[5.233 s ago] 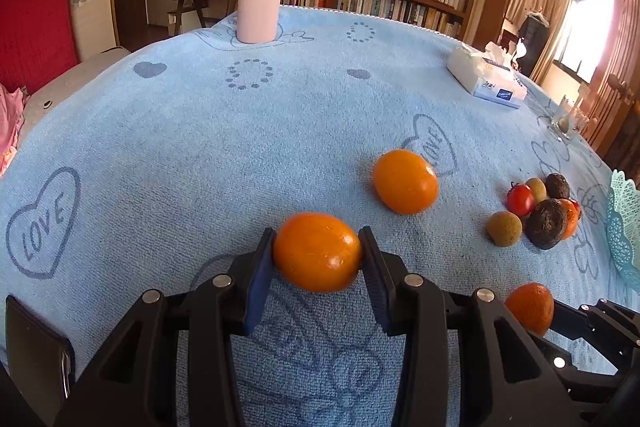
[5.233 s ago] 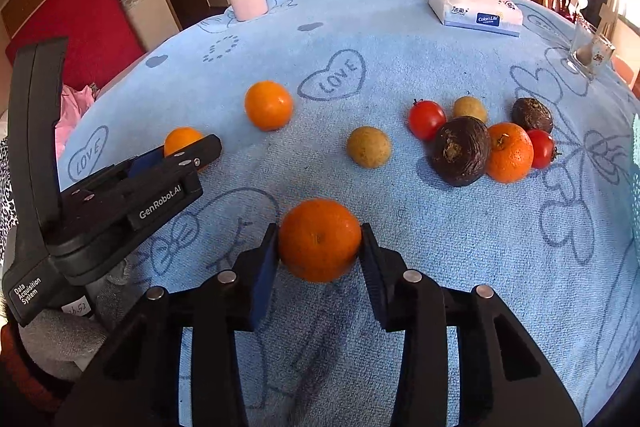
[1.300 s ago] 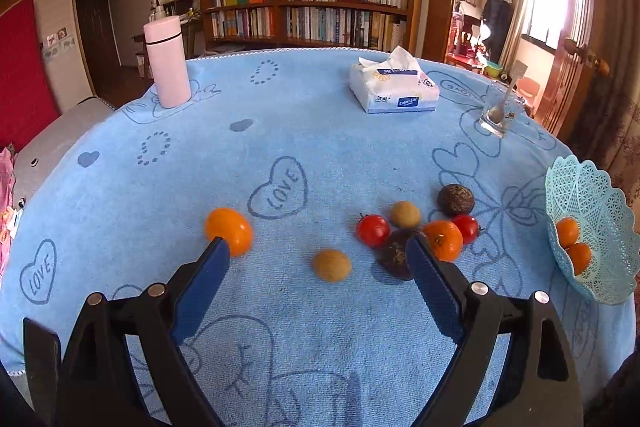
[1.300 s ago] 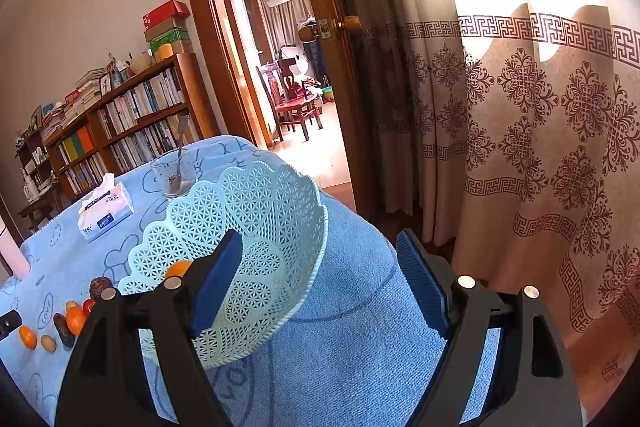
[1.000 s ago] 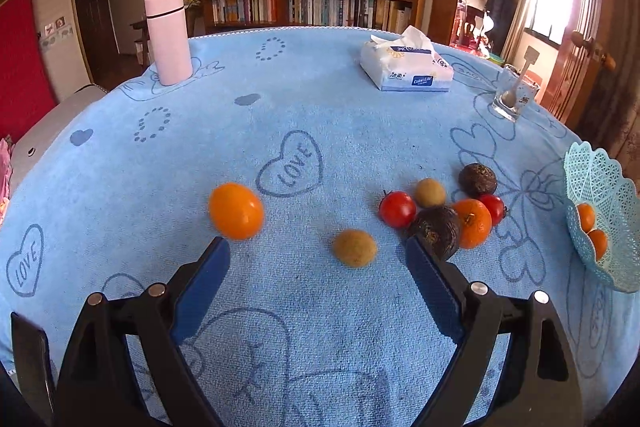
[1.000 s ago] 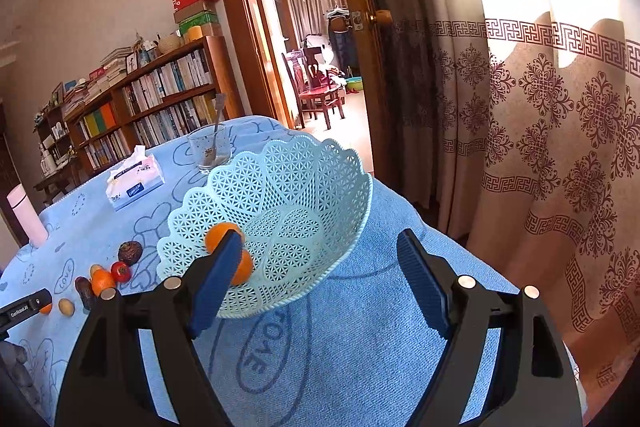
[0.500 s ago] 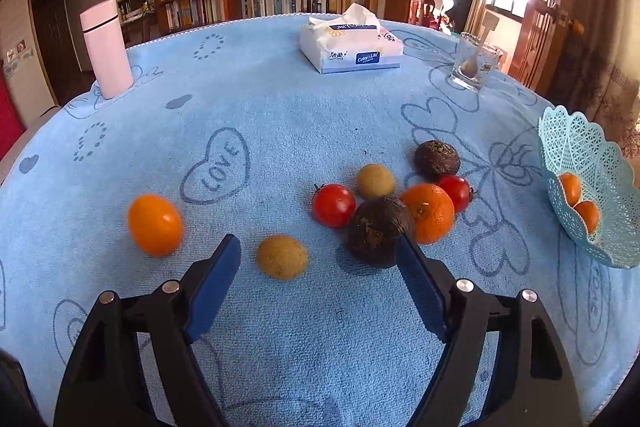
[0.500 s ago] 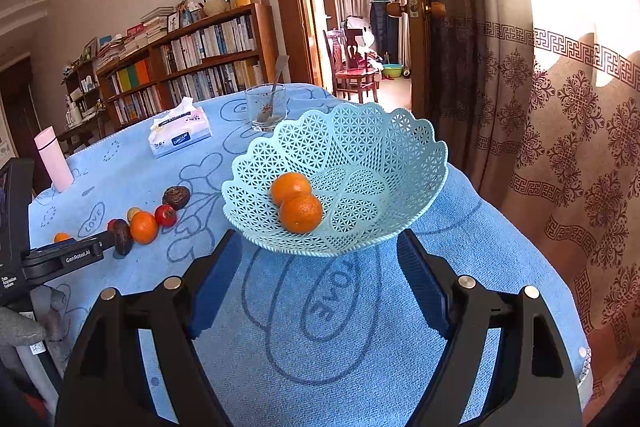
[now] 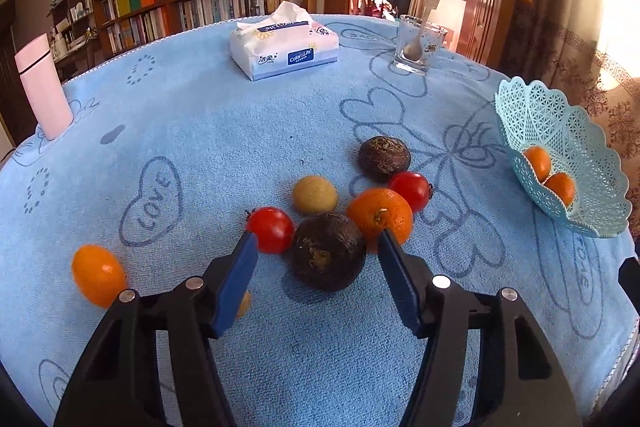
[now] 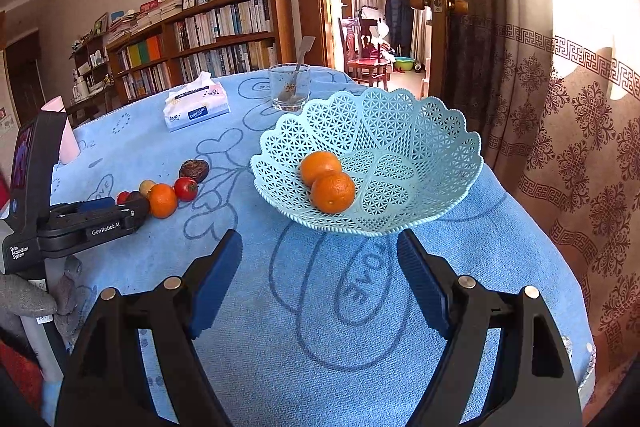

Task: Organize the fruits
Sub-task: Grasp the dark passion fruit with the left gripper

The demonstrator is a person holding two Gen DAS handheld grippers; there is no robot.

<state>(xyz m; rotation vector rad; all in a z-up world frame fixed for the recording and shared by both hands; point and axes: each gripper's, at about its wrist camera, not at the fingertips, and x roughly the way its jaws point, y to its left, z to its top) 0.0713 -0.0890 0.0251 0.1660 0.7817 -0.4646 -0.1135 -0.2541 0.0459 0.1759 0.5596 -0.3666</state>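
Two oranges [image 10: 328,179] already lay in the basket [image 10: 420,131]. Seven fruits waited on the counter [image 9: 240,131], the dark fruit [image 9: 328,257] between the spread left tongs [image 9: 314,255]. The right tongs [image 10: 320,259] were spread and held nothing.

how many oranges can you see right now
4: two in the basket, one behind the other; one in the fruit cluster; one alone at the table's left. No others visible.

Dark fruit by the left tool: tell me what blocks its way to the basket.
An orange sits against the dark fruit on the basket side, a tomato just beyond it.
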